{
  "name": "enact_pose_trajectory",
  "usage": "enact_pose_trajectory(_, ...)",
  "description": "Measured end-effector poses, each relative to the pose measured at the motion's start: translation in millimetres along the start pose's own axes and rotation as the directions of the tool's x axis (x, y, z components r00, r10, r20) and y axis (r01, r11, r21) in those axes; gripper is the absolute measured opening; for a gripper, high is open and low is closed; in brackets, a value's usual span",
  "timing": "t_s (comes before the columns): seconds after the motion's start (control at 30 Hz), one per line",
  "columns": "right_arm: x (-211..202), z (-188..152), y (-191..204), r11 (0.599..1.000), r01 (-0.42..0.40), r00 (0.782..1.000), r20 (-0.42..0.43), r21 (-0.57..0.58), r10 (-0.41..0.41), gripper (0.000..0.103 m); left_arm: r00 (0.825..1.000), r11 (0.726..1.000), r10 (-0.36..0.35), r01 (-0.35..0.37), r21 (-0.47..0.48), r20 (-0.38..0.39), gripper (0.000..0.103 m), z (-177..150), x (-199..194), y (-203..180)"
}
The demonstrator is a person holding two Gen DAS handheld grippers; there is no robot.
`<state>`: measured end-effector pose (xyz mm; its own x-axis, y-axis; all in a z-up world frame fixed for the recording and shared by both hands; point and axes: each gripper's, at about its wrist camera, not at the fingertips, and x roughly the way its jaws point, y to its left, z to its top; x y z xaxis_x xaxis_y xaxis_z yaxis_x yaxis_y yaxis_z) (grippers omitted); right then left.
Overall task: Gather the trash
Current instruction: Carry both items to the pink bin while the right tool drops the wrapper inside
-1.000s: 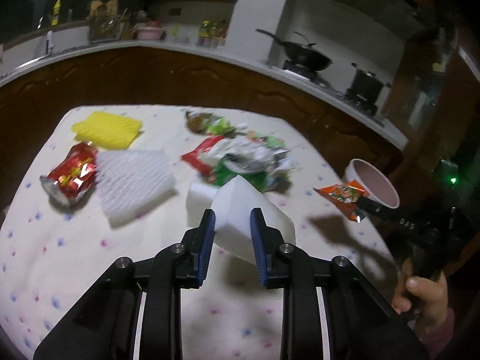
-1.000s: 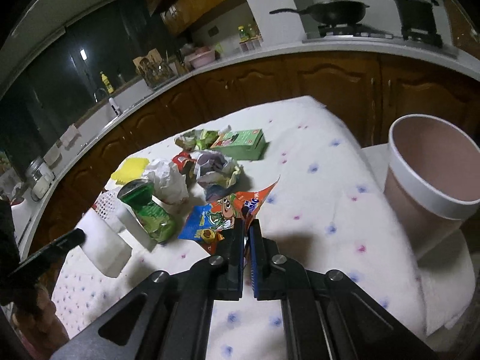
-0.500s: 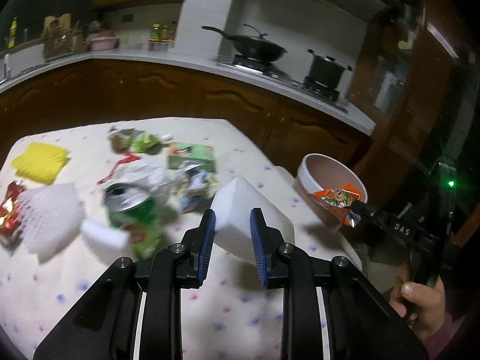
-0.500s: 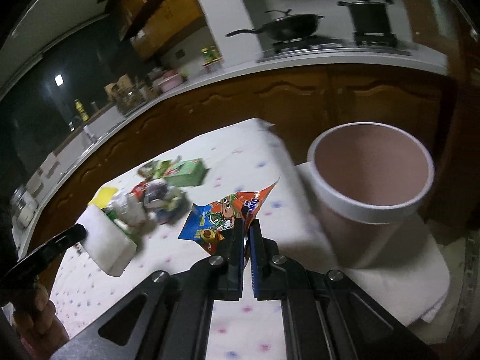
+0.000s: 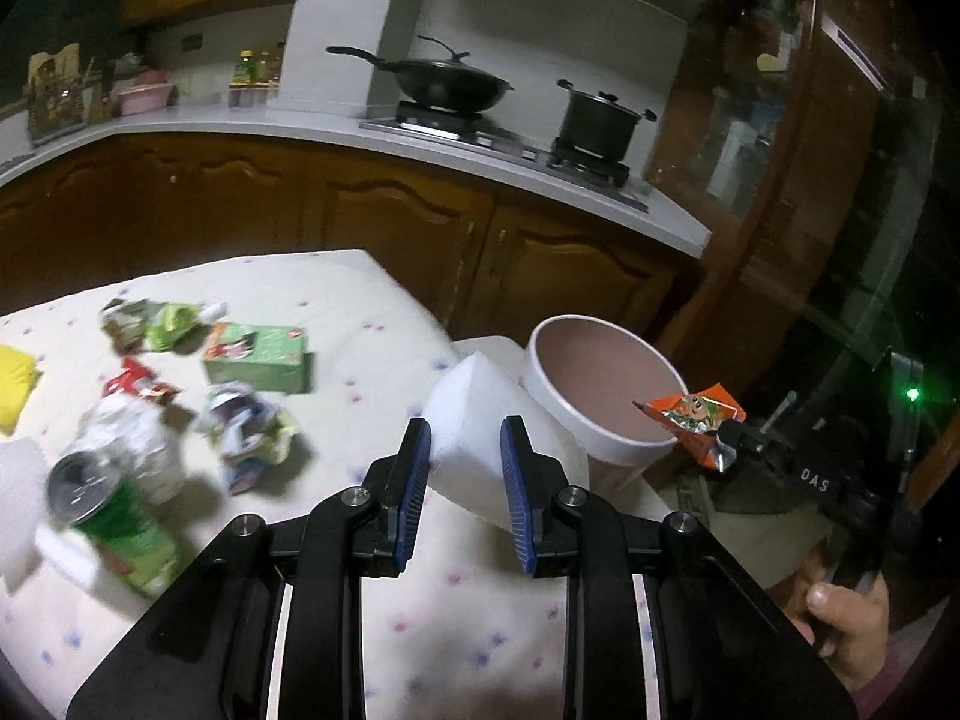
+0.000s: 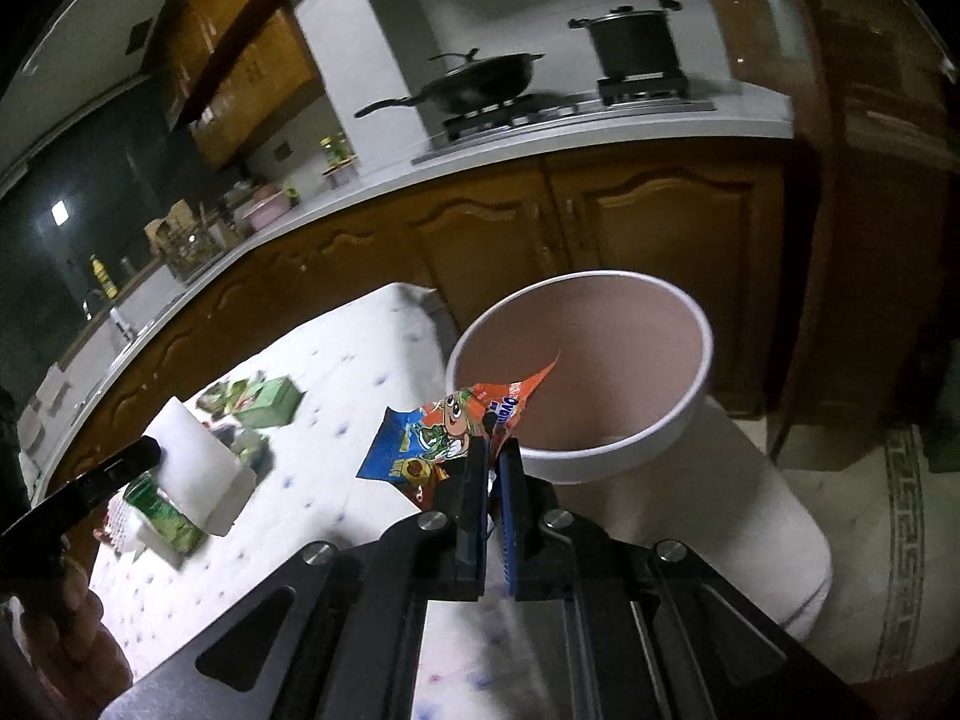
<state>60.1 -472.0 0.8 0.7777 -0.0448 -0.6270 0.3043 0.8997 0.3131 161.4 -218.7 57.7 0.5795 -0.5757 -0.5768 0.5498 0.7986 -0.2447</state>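
On the left of the tabletop [image 5: 336, 300] a green can [image 5: 114, 516] stands among crumpled wrappers, a green carton [image 5: 255, 357] farther back. The left tool [image 5: 465, 462] pinches a white foam block [image 5: 480, 414] just beside the bin [image 5: 600, 396]. At the right, the right tool [image 6: 495, 462] is pressed together on an orange snack wrapper [image 6: 462, 420] held over the bin's near rim.

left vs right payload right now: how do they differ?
The left gripper clamps a bulky plain white foam block; the right gripper pinches a thin, printed orange snack wrapper. The block sits beside the bin; the wrapper's tip already overhangs its rim. Both are held off the table.
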Motion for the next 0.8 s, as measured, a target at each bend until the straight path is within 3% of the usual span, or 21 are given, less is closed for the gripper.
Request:
enact_pose_trajectory(0.37,13,25,-36,0.998,0.050,0.999,0.021,0.025,-0.050,0.004,0.999,0.999,-0.049,0.049,0.012,-0.004,0.023,35,56,-41)
enact_pose_trajectory(0.8,47,50,-65,0.997,0.073,0.997,-0.023,0.023,-0.072,0.004,0.995,0.998,-0.059,0.062,0.025,-0.084,0.024,62,145,-75)
